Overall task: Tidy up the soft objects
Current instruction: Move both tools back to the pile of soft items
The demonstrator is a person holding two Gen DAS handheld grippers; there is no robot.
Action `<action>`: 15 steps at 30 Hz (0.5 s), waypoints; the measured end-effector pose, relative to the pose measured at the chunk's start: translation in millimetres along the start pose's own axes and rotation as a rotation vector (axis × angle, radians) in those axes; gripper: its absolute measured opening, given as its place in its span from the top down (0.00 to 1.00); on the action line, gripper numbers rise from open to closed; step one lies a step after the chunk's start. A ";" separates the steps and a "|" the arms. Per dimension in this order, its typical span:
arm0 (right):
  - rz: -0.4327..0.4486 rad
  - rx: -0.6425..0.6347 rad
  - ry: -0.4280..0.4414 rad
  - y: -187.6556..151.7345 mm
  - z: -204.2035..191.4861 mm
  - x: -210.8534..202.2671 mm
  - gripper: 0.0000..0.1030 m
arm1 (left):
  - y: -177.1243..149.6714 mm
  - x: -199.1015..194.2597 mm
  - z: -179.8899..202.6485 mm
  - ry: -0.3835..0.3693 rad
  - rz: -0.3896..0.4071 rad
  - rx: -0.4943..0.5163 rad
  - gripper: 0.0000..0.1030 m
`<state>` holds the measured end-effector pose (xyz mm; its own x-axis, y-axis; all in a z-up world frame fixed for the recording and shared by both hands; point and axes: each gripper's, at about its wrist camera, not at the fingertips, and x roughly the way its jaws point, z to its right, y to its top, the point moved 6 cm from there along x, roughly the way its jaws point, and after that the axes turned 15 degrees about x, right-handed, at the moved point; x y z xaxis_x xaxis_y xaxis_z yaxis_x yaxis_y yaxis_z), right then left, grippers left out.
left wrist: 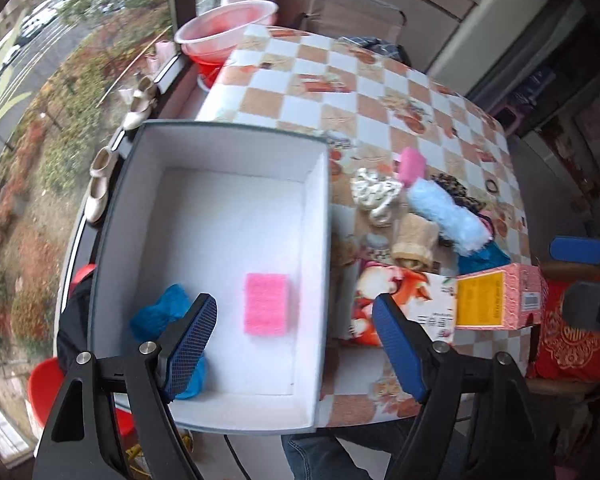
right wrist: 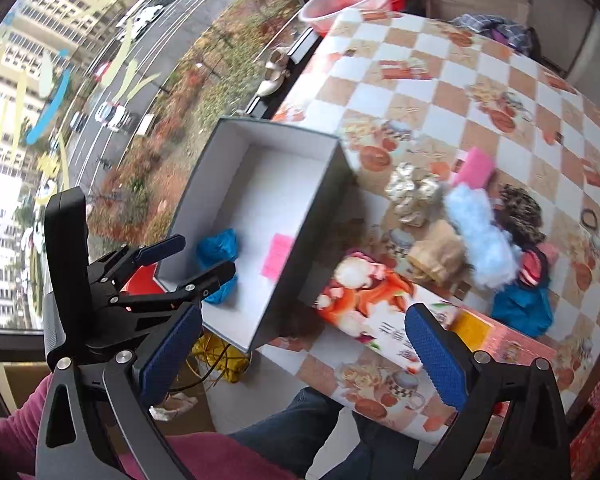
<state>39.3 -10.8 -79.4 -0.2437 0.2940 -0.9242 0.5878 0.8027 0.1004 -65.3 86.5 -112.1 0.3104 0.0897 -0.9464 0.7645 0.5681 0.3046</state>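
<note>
A grey box (left wrist: 220, 272) with a white lining sat at the left edge of the surface (left wrist: 340, 80), which was covered in a checked orange-and-white cloth. Inside it lay a pink sponge (left wrist: 267, 304) near the right wall and a blue cloth (left wrist: 160, 312) at the near left corner, apart from each other.

The left gripper (left wrist: 296, 344) hung above the near end of the box, its jaws wide apart with nothing between them. The right gripper (right wrist: 300, 352) hovered over the near edge of the surface, its jaws also spread wide and empty.

To the right of the box, more soft things lay in a loose pile: a white scrunchie (left wrist: 374, 196), a second pink sponge (left wrist: 411, 164), a fluffy light-blue piece (left wrist: 448, 216), a tan cloth (left wrist: 414, 240) and another blue cloth (right wrist: 522, 308). A pink carton (left wrist: 500, 300) lay nearer, beside a printed box (left wrist: 404, 304).
</note>
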 end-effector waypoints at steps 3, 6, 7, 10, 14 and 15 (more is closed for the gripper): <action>0.075 0.121 -0.036 14.4 57.1 -36.5 0.01 | 26.6 15.7 39.1 -0.055 -0.033 0.064 0.18; 0.132 0.269 -0.097 24.8 129.4 -58.7 0.01 | 46.6 39.0 71.9 -0.087 -0.101 0.092 0.18; 0.134 0.320 -0.119 26.3 153.7 -59.9 0.01 | 54.7 47.0 80.8 -0.101 -0.113 0.095 0.18; 0.087 0.452 -0.146 27.5 221.2 -43.8 0.01 | 75.6 65.1 99.3 -0.133 -0.150 0.074 0.18; -0.028 0.540 -0.136 22.2 277.5 0.5 0.01 | 116.2 93.6 103.5 -0.065 -0.187 0.079 0.18; -0.054 0.541 -0.138 23.9 285.0 13.4 0.01 | 127.2 103.1 103.8 -0.042 -0.193 0.090 0.18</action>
<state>270.0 -135.6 -194.4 -0.2028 0.1599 -0.9661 0.8980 0.4237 -0.1184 122.6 83.1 -159.8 0.1746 -0.0488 -0.9834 0.8588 0.4960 0.1279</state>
